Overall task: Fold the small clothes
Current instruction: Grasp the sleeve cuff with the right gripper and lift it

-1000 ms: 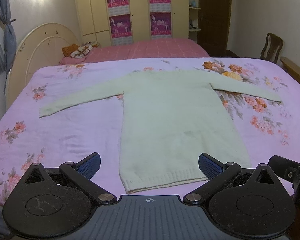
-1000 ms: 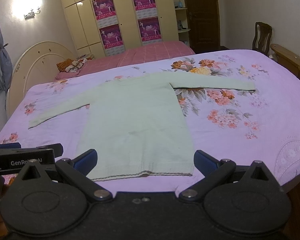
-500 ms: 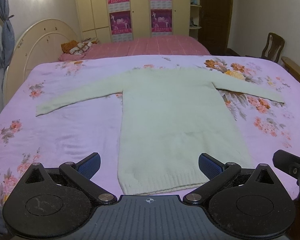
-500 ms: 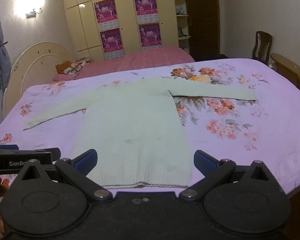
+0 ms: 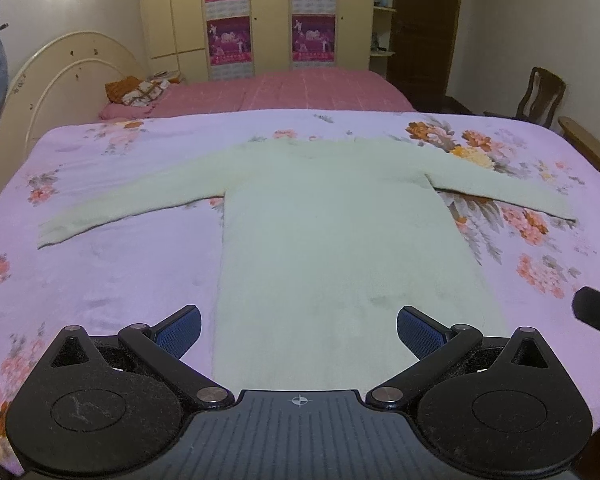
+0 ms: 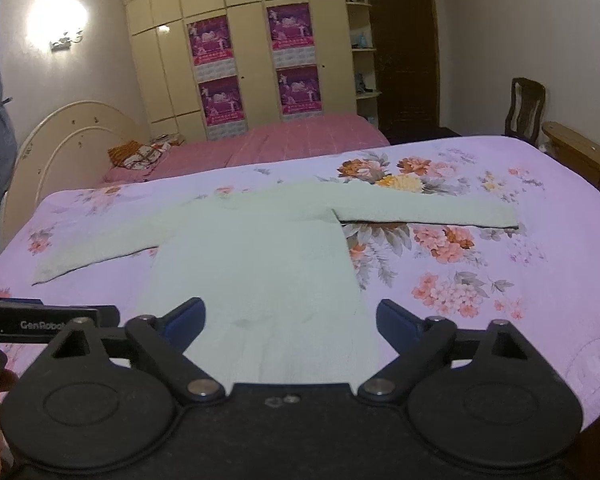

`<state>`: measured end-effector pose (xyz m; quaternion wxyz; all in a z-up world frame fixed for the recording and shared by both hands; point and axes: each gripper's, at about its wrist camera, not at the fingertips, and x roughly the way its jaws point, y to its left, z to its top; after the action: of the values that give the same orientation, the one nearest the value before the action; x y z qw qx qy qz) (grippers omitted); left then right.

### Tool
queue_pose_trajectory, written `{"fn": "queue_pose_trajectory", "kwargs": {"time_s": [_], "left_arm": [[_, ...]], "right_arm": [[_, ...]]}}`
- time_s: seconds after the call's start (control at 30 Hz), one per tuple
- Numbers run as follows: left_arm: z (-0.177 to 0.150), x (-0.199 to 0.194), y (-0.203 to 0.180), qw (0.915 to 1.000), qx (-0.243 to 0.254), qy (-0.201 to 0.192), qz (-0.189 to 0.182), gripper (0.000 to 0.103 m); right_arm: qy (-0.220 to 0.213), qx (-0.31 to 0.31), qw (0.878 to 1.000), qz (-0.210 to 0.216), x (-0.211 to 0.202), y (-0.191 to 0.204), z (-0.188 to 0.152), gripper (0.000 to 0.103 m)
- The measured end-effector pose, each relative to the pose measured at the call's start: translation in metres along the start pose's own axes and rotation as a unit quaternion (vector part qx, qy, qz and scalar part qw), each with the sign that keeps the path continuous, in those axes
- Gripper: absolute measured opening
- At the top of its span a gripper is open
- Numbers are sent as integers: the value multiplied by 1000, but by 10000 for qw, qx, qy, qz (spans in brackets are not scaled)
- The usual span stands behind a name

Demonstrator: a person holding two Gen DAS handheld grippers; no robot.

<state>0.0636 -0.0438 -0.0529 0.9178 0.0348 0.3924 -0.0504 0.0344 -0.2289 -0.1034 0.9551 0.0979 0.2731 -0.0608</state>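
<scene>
A pale green knit sweater (image 5: pixel 340 232) lies flat on the pink flowered bedspread (image 5: pixel 120 264), both sleeves spread out to the sides, its hem toward me. My left gripper (image 5: pixel 299 330) hangs open over the lower body of the sweater, nothing between its blue pads (image 5: pixel 180 330). In the right wrist view the same sweater (image 6: pixel 256 252) lies ahead; my right gripper (image 6: pixel 290 320) is over its lower right part, jaws closing but still wide apart, nothing pressed between them. The hem is hidden under both grippers.
The bed's cream headboard (image 5: pixel 60 80) stands at the left; a second bed with a pink cover (image 5: pixel 280 88) lies behind. A wooden chair (image 5: pixel 540 96) and wooden bed frame (image 6: pixel 580 152) are at the right. The other gripper (image 6: pixel 40 322) shows at the left edge.
Both grippers moved forward over the sweater, so its hem has slid under them. The right gripper's jaws have narrowed a little.
</scene>
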Motion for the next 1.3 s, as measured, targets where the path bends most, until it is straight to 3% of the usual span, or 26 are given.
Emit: {"fn": "queue_pose_trajectory", "kwargs": {"time_s": [0.17, 0.37, 0.77, 1.13, 1.3], "left_arm": [[19, 37, -2, 10000, -21, 93, 1, 103], [43, 83, -15, 9997, 118, 208, -71, 103], [100, 166, -47, 9995, 153, 278, -50, 103], [129, 241, -61, 9983, -232, 501, -207, 103], [135, 274, -66, 9984, -259, 485, -129, 103]], "right_arm": [[238, -50, 9996, -148, 32, -9, 10, 84], [494, 27, 9983, -307, 80, -26, 25, 72], [757, 155, 9955, -547, 162, -60, 64, 66], [975, 606, 9894, -885, 232, -121, 82, 65], [1162, 948, 9813, -1210, 262, -162, 81, 53]]}}
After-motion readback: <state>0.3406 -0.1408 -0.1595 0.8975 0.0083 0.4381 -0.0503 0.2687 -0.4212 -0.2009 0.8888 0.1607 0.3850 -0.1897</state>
